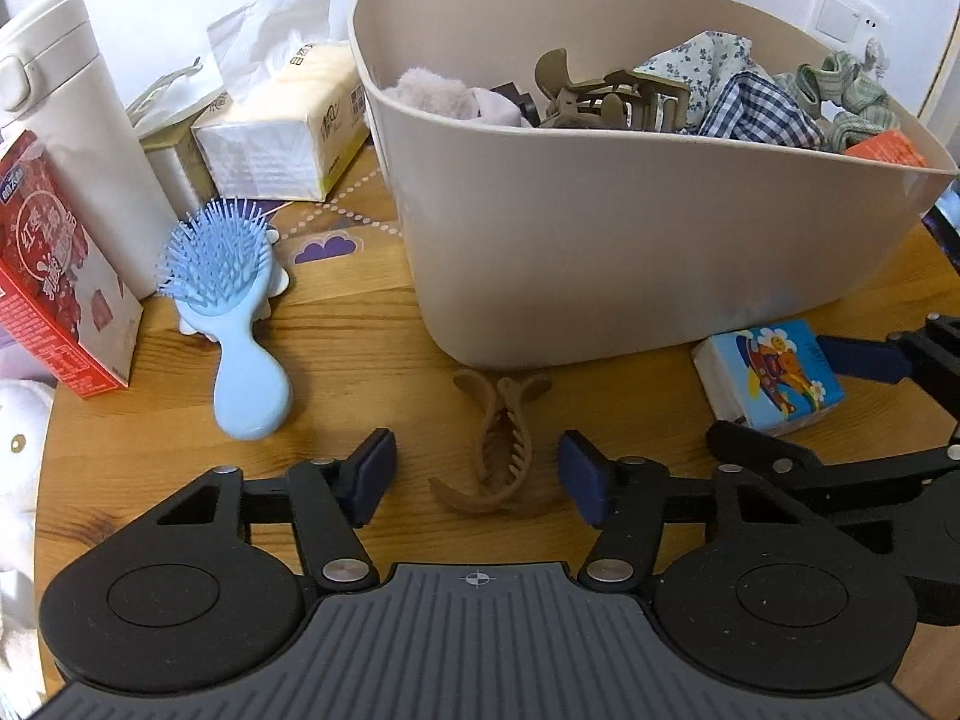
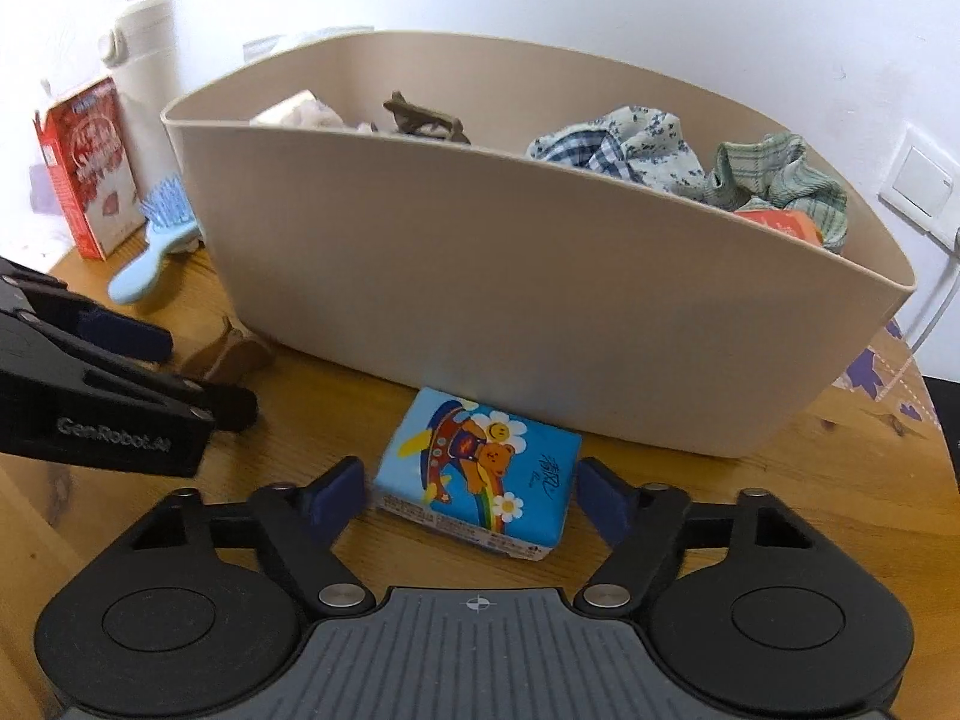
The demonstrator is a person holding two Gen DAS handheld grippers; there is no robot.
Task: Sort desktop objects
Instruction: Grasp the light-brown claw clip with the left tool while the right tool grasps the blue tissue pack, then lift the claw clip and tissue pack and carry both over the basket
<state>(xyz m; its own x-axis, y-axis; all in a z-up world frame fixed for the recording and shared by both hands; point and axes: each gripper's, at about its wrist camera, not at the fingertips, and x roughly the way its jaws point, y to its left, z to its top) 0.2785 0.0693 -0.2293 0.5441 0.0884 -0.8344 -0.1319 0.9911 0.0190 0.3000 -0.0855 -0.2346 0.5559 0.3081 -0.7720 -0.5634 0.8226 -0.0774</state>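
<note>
The brown hair claw [image 1: 498,450] lies on the wooden counter [image 1: 360,336] just in front of the beige bin [image 1: 630,228], between the blue pads of the left tongs [image 1: 477,477]. Those pads stand apart on either side of the claw with bare counter showing in both gaps, so the tongs are spread and pinch nothing.

To the right, the blue tissue pack [image 2: 480,474] with a cartoon bear lies flat on the counter, its far end near the bin's wall. The right tongs [image 2: 471,495] straddle it: the left pad sits just beside the pack's left edge and the right pad just beside its right corner, with a thin gap visible on each side, so these tongs are also spread, close to the pack but not clamped on it. In the left wrist view the same pack shows at the right, with the right tongs reaching in around it.

The bin holds another olive hair claw [image 1: 600,96], a fluffy grey piece [image 1: 432,93], checked and flowered cloths [image 1: 750,102], a green plaid cloth [image 1: 846,96] and an orange packet [image 1: 882,150].

Left of the bin, a light blue hairbrush [image 1: 234,324] lies bristles up. Farther left stand a red and white carton [image 1: 54,276] and a white flask [image 1: 72,120]; behind the brush is a tissue pack [image 1: 282,120] with a sheet pulled up. A white plush toy [image 1: 18,468] shows at the near left edge.
</note>
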